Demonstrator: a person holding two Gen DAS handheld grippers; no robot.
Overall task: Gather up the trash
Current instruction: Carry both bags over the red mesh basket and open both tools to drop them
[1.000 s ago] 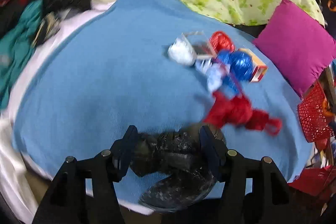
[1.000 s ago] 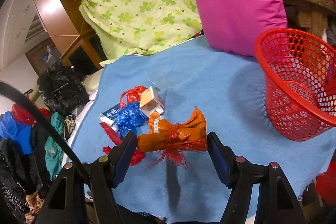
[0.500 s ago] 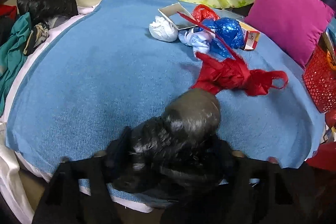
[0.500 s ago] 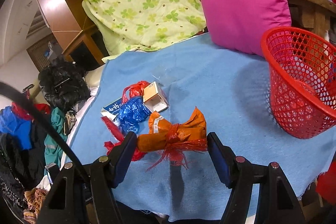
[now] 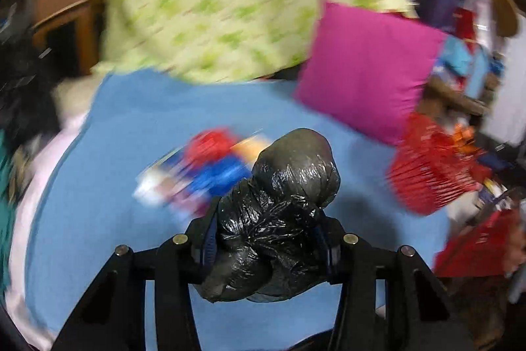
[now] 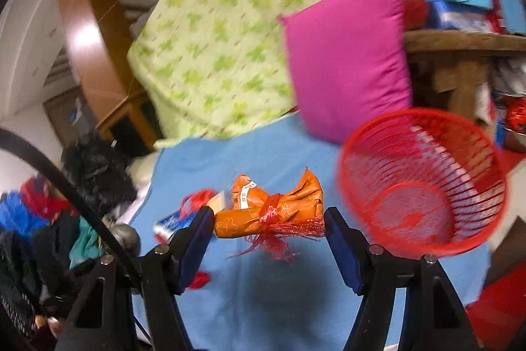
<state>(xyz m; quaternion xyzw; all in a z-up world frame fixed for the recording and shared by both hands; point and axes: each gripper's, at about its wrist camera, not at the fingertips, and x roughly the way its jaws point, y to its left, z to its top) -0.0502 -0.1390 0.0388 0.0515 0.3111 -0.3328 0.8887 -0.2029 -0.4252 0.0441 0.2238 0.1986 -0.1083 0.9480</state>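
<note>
My left gripper (image 5: 268, 244) is closing its jaws tighter on a knotted black plastic bag (image 5: 282, 206), which it holds lifted above the blue blanket (image 5: 125, 127). My right gripper (image 6: 268, 227) is shut on an orange wrapper bundle (image 6: 269, 208) tied with red netting, also held up off the blanket. A red mesh basket (image 6: 424, 183) stands just right of that bundle; in the left wrist view the basket (image 5: 437, 166) is at the right edge. A blurred heap of red, blue and white trash (image 5: 203, 166) lies on the blanket behind the black bag.
A magenta cushion (image 6: 348, 55) and a green patterned quilt (image 6: 223, 38) lean at the far side of the blanket. Dark clothes and a black bag (image 6: 95, 166) pile up at the left. A wooden shelf with boxes (image 6: 460, 38) stands behind the basket.
Both grippers have risen and swung right toward the red basket with their loads. The left jaws have squeezed the black bag narrower. The basket now looms larger in the right wrist view.
</note>
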